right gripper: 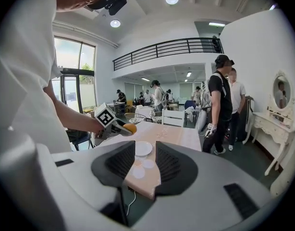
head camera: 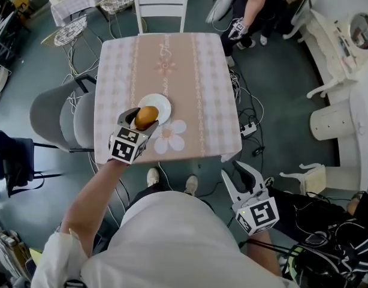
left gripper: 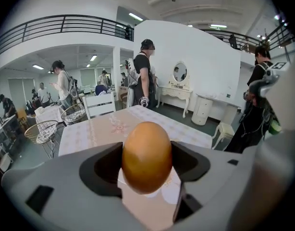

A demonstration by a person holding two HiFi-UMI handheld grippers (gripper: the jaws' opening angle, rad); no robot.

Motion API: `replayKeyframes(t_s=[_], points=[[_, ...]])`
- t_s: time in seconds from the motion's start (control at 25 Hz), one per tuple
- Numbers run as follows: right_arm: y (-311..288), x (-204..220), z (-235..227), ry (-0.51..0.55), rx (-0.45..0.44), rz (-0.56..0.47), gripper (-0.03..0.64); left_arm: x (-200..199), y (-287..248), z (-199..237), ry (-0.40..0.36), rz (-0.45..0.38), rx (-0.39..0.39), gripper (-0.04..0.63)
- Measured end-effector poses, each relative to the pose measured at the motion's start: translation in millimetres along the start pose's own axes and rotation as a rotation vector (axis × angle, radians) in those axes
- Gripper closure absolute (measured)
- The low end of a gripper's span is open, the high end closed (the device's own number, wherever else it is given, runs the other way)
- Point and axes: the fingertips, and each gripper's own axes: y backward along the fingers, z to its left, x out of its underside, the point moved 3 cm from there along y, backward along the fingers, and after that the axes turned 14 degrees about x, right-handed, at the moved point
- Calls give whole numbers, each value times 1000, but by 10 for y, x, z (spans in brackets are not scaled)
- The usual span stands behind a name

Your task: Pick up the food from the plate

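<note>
Left gripper (head camera: 144,119) clasping orange food (left gripper: 147,154), above plate (head camera: 163,103)

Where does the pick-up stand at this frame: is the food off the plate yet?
Done: the left gripper is shut on the food, with its fingers against both sides. In hand: the lift. In the right gripper view the food seems raised above the white plate, which looks bare. Left: little, perhaps carrying it clear. The right gripper is open and empty, off the table's near edge.
</note>
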Motion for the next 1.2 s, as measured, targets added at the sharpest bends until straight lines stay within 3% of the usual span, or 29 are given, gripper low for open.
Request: replayKeyframes(t_s=[0.64,1.2], points=[[-287,-164,156,73,-244,-71,486,-674,1210,-1230,6,-240,-6,273],[-387,-315,135,111,-277,-86,548,-705,1370,-1580,6,-263,22,273]])
